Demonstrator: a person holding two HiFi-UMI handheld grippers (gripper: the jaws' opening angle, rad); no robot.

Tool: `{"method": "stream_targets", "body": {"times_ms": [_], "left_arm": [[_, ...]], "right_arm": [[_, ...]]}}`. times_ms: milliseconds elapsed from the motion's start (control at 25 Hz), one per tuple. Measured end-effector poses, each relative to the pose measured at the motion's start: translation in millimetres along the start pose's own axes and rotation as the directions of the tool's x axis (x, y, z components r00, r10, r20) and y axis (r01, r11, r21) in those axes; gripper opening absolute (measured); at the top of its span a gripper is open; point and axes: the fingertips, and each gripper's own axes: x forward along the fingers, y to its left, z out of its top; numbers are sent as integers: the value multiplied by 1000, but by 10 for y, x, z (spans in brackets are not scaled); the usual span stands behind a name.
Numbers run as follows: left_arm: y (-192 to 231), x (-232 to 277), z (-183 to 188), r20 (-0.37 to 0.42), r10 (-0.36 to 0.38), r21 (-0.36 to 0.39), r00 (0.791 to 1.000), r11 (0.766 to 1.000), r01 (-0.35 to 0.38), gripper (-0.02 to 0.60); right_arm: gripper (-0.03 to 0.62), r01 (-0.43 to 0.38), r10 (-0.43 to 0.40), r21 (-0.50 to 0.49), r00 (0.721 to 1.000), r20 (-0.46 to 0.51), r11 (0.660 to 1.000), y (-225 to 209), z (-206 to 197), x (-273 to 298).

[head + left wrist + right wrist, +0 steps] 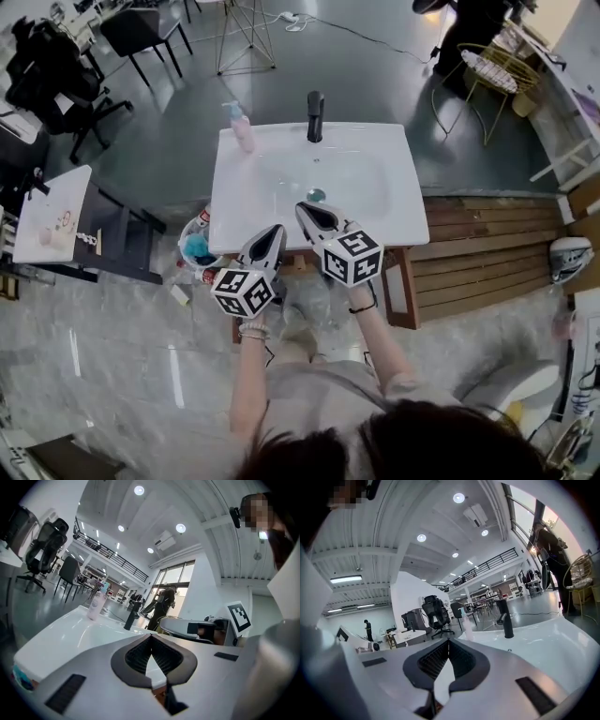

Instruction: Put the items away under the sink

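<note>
You are holding the left claw point(270, 239) and right claw point(314, 217) pressed together, empty, over the sink's point(394, 202) front edge, probably readying for the pink bottle point(242, 129) at its back-left corner.

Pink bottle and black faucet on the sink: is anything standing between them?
Nothing. In the head view the stretch of white sink rim between the pink bottle and the black faucet is bare; the left gripper view agrees.
</note>
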Motion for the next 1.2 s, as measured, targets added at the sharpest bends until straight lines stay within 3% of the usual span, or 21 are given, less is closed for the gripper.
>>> {"method": "stream_targets", "body": {"times_ms": [320, 600, 920, 1200], "left_arm": [[549, 158, 273, 38, 61, -37, 997, 997, -60, 2], [836, 134, 490, 65, 88, -26, 994, 996, -86, 1], [1141, 89, 645, 88, 154, -37, 984, 988, -152, 1], [1428, 279, 820, 77, 186, -35, 979, 982, -184, 0]], "right_arm": [[18, -53, 53, -1, 998, -45, 999, -66, 61, 570], [18, -85, 85, -5, 996, -26, 996, -52, 194, 1000], [18, -144, 142, -36, 987, -70, 989, 28, 195, 1401], [20, -141, 135, -59, 986, -99, 988, -181, 273, 1758]]}}
